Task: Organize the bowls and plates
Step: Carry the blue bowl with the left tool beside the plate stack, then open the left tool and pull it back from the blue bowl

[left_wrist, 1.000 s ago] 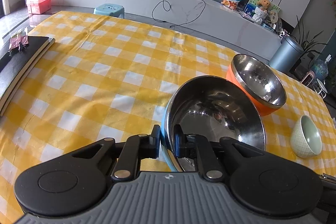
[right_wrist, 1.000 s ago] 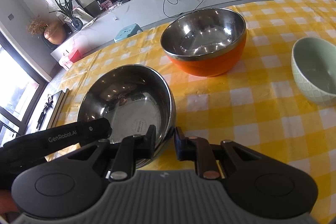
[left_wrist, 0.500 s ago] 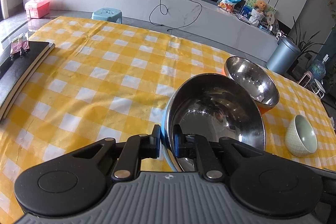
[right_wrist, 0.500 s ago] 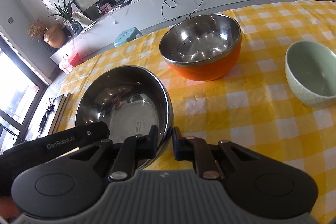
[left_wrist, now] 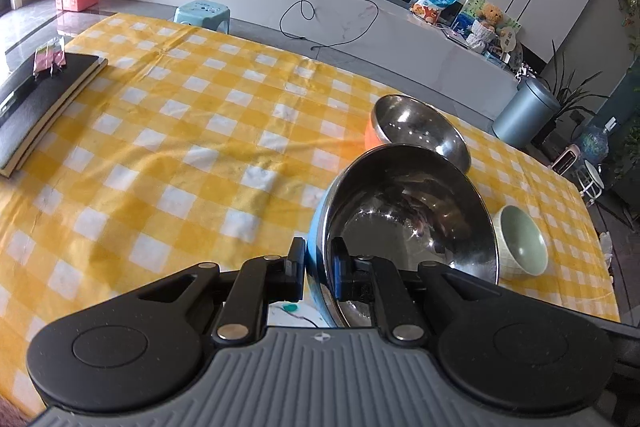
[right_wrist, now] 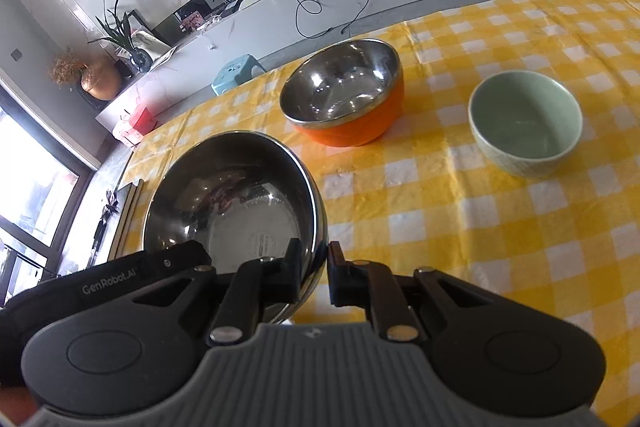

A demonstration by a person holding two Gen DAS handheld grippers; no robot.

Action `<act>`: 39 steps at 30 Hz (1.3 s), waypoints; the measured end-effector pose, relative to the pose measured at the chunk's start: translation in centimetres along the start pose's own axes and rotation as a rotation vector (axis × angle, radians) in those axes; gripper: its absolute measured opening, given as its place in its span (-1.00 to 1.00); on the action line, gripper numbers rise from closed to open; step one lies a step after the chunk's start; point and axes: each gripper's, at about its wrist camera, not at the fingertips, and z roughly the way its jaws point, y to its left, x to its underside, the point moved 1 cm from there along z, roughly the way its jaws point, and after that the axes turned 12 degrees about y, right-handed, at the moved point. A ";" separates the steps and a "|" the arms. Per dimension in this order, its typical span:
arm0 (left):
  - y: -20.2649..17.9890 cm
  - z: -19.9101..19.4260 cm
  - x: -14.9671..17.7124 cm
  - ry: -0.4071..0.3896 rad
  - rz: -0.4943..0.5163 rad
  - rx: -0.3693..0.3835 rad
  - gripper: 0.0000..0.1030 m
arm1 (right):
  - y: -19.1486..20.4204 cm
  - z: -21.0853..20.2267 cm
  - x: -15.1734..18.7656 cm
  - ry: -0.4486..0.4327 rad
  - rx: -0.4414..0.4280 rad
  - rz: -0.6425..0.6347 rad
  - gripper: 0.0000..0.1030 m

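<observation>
A: In the left wrist view, what did the left gripper (left_wrist: 317,269) have?

B: Its jaws were clamped on the near wall of the blue steel-lined bowl (left_wrist: 408,223), one finger outside on the blue shell, the other inside on the steel. The bowl sat tilted, directly ahead of the gripper and slightly to its right.

A: And beyond it?

B: The orange bowl (left_wrist: 416,127) stood straight past the held bowl's far rim, toward the far right edge of the checked tablecloth (left_wrist: 180,147). The green bowl (left_wrist: 520,247) stood to the right, nearer the right edge. A black notebook (left_wrist: 40,99) lay at the left edge, well apart.

A: The right wrist view?

B: The right gripper (right_wrist: 314,273) had just been closing, and its pads pinched the same bowl (right_wrist: 232,199) at its right rim, one finger inside, one outside. The other tool's black body was just beside it on the left. So both hands carried the one bowl, seemingly off the cloth, though its underside was hidden.

A: Where did the target lie from there?

B: The orange bowl (right_wrist: 344,99) was ahead and slightly right, and the green bowl (right_wrist: 524,123) further right. I would judge nesting calls for a forward carry, with the right hand nearer both.
</observation>
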 end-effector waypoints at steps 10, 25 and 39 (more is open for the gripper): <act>-2.7 0.0 5.4 0.101 -0.042 0.040 -0.68 | -5.7 -3.8 4.5 -0.011 -0.030 0.167 -0.84; -3.6 1.7 8.9 0.233 -0.070 0.077 -0.62 | -9.0 -4.3 7.4 0.023 0.052 0.268 -0.86; -3.5 2.1 9.0 0.248 -0.061 0.090 -0.50 | -9.2 -4.5 7.3 0.010 0.043 0.278 -0.72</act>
